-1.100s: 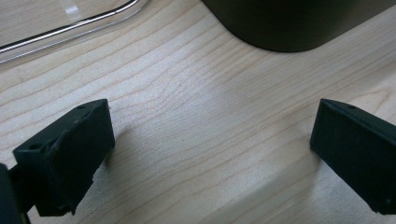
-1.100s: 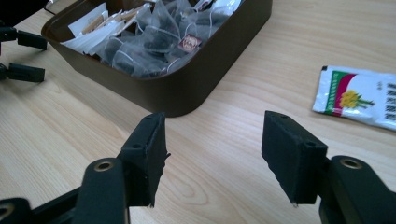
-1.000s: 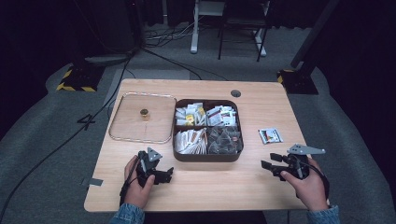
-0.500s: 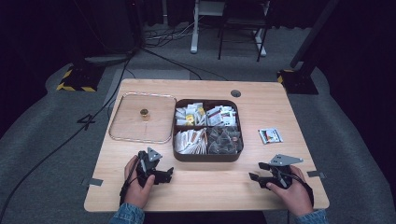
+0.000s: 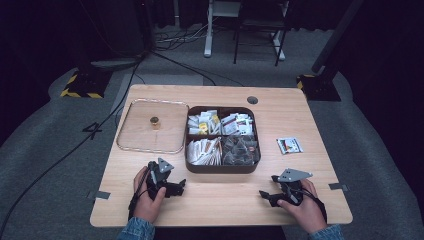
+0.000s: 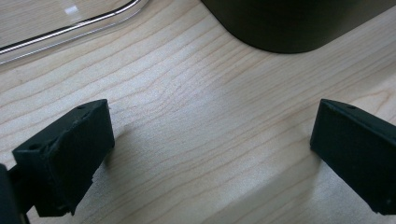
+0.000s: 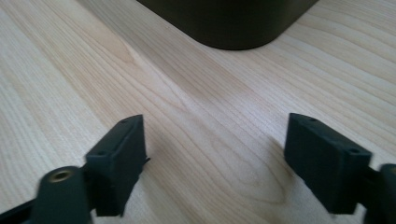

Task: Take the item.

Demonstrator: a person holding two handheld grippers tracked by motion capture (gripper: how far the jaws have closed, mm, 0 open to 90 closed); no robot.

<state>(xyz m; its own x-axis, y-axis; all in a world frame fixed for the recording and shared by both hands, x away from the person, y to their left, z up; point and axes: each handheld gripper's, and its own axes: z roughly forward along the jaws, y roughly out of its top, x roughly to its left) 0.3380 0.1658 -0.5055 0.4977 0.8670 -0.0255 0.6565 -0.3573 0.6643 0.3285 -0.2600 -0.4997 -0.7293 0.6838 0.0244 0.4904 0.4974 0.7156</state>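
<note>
Right now both of my grippers rest low at the near edge of the table, holding nothing.

My left gripper [image 5: 176,187] has its jaws spread wide over bare wood; my right gripper [image 5: 266,195] has just been opening its jaws, with nothing between them. Just beyond both sits the dark compartment box [image 5: 220,167] of packets, its clear lid [image 5: 150,132] lying flat beside it to the left. One loose packet [image 5: 289,145] lies right of the box, apart from it.
</note>
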